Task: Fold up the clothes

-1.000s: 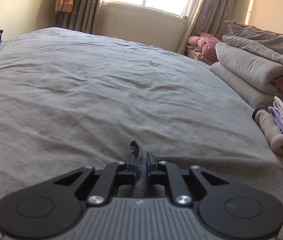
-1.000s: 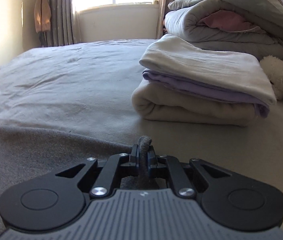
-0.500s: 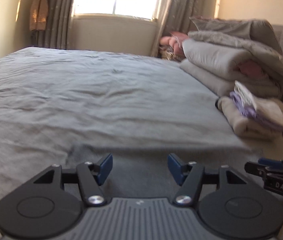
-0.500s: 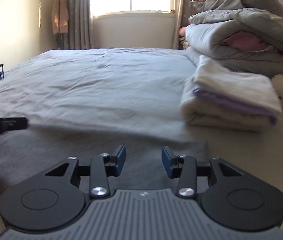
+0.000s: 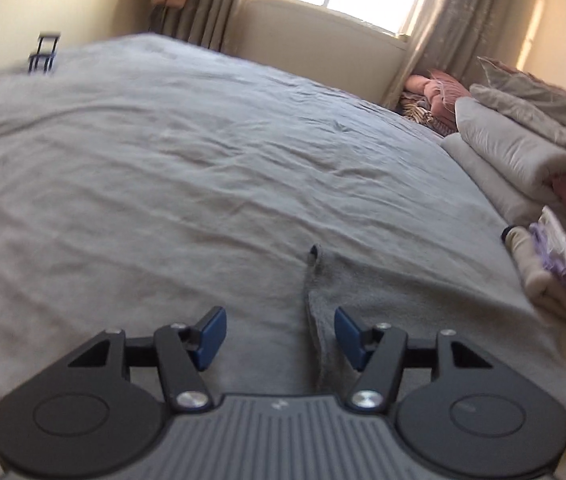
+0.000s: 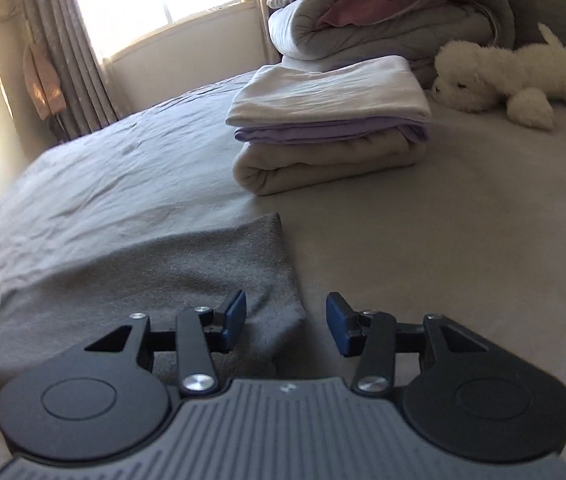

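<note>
Grey cloth lies flat on the bed

Both hand-held grippers are spread, pinching nothing: left hand-held gripper (image 5: 280, 337), right hand-held gripper (image 6: 286, 322) opening; grey cloth (image 6: 187, 276) at ten o'clock.

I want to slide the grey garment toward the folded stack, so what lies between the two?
Only bare bed cover: the right wrist view shows nothing on the stretch between the grey garment and the folded stack.

Wide bed (image 5: 211, 152) with a wrinkled grey cover.
On it lie a dark grey garment (image 6: 187, 268), stacked folded clothes (image 6: 331, 124), rolled quilts (image 6: 383, 20) and a white plush toy (image 6: 523, 76).
</note>
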Demonstrator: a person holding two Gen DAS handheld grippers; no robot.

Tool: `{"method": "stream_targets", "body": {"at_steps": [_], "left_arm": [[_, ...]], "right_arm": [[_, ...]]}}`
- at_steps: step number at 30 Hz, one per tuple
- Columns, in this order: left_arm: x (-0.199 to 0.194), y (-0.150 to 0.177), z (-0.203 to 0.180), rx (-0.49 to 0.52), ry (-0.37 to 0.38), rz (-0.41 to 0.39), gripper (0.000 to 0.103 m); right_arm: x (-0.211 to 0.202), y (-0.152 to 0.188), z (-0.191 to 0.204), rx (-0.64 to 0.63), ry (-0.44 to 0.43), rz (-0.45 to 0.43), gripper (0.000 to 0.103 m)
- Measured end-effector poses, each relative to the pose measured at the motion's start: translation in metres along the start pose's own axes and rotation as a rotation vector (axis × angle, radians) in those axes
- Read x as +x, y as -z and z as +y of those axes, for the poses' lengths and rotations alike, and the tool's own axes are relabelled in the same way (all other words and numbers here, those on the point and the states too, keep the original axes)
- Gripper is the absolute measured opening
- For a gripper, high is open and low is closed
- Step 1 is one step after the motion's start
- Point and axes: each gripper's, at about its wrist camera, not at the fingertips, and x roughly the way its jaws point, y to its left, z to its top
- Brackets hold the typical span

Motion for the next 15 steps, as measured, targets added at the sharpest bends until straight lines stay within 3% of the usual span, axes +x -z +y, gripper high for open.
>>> {"method": "stream_targets", "body": {"at_steps": [6, 11, 15], "left_arm": [[-0.017, 0.013, 0.009, -0.292, 0.123, 0.142, 0.065], [-0.011, 0.037, -0.001, -0.423, 0.186, 0.206, 0.065], [0.001, 0.056, -0.004, -0.529, 0.176, 0.150, 0.064]], "right_arm": [[-0.026, 0.003, -0.003, 0.143, -0.076, 0.058, 0.049], [-0.035, 0.012, -0.006, 0.292, -0.157, 0.106, 0.050], [-0.028, 0.022, -0.005, 0.395, -0.190, 0.134, 0.050]]}}
